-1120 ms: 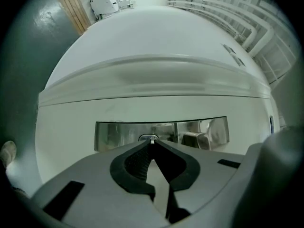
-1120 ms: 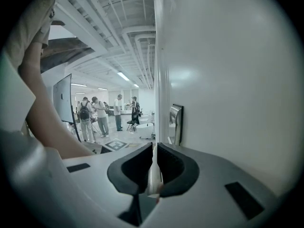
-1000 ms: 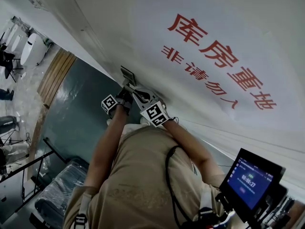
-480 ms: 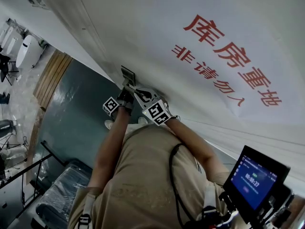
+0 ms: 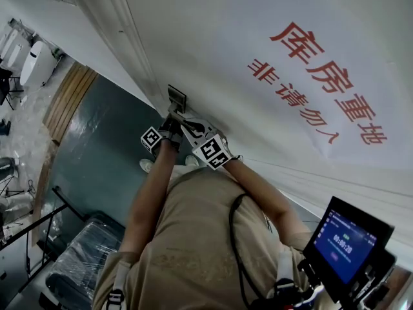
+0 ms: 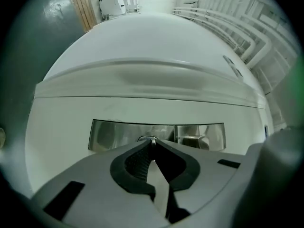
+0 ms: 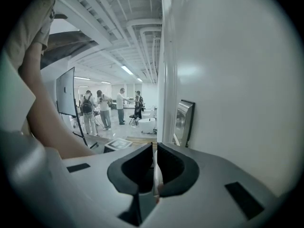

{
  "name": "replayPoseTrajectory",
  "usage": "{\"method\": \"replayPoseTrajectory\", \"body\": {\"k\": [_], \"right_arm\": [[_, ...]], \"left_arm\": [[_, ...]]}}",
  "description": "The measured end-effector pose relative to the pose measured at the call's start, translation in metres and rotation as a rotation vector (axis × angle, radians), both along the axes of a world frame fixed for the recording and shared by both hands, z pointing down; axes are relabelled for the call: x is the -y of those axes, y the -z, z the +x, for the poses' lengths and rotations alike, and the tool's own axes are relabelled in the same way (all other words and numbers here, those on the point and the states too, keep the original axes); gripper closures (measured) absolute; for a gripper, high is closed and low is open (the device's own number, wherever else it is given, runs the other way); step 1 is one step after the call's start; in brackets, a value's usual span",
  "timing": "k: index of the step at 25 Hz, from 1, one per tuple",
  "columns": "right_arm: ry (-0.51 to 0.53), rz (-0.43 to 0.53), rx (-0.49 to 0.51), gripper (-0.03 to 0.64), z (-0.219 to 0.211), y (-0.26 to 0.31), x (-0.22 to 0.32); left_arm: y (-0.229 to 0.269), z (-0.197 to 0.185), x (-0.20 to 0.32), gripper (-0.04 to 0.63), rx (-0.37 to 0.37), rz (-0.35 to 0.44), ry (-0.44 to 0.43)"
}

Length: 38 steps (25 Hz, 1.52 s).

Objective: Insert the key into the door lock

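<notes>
1. Since a second ago, little change around the lock plate beyond a swing of the head view, with the red lettering now further right of it in frame.
2. Left tongs: clenched on the key, held level, tips right up against the middle of the lock plate.
3. Key: pinched edge-on between the dark pads, only a short metal nub out past them, meeting a rounded keyhole collar on the lock plate; cannot tell how far in.
4. Right tongs: clenched too, tips near the lock plate but off to its side and apart from it; a pale sliver in the slit between the pads, too little of it to name.
5. Lock plate itself: oblong brushed metal, mounted on the white door, seen nearly edge-on from the right tongs.
6. Well beyond the lock plate, past the door's edge: several people standing in a bright room.
7. Below the lock plate in the head view, at the frame's lower right: a lit blue screen.
</notes>
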State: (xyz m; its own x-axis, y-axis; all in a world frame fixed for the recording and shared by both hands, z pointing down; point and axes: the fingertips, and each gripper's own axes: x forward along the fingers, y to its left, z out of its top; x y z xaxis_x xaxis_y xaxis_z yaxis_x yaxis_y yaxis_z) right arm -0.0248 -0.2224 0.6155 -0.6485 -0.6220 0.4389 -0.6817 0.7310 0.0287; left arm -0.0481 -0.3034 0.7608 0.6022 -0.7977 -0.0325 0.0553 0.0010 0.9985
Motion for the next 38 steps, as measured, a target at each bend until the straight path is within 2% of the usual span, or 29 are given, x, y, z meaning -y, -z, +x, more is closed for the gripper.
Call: {"method": "replayPoseTrajectory", "body": {"k": [4, 9, 10, 12, 15, 19, 23, 28, 30, 34, 38], "right_arm": [[-0.007, -0.011, -0.003, 0.595, -0.002, -0.002, -0.003], [-0.019, 0.000, 0.014, 0.595, -0.005, 0.006, 0.000], [-0.022, 0.004, 0.018, 0.595, -0.004, 0.009, 0.001], [-0.026, 0.012, 0.028, 0.595, -0.003, 0.014, 0.001], [-0.026, 0.021, 0.046, 0.595, -0.001, 0.019, 0.001], [-0.024, 0.026, 0.075, 0.595, 0.000, 0.023, -0.001], [-0.006, 0.025, 0.115, 0.595, -0.006, 0.026, -0.001], [0.053, 0.045, 0.142, 0.595, -0.017, 0.044, -0.008], [0.081, 0.059, 0.147, 0.595, -0.024, 0.051, -0.011], [0.119, 0.075, 0.157, 0.595, -0.035, 0.059, -0.012], [0.140, 0.072, 0.166, 0.595, -0.042, 0.060, -0.014]], "left_arm": [[0.002, -0.001, 0.002, 0.561, 0.045, 0.015, 0.000], [0.008, 0.004, 0.011, 0.551, 0.199, 0.064, -0.036], [0.007, 0.003, 0.009, 0.540, 0.225, 0.064, -0.045], [-0.001, -0.003, 0.002, 0.463, 0.255, 0.048, -0.048], [-0.008, -0.022, -0.010, 0.407, 0.269, 0.036, -0.007], [0.003, -0.045, -0.021, 0.408, 0.307, 0.063, 0.074], [0.013, -0.057, -0.032, 0.408, 0.399, 0.089, 0.077], [0.028, -0.082, -0.048, 0.408, 0.451, 0.105, 0.148], [0.041, -0.093, -0.056, 0.408, 0.513, 0.136, 0.161], [0.080, -0.117, -0.075, 0.408, 0.688, 0.236, 0.168], [0.116, -0.135, -0.097, 0.410, 0.781, 0.317, 0.169]]}}
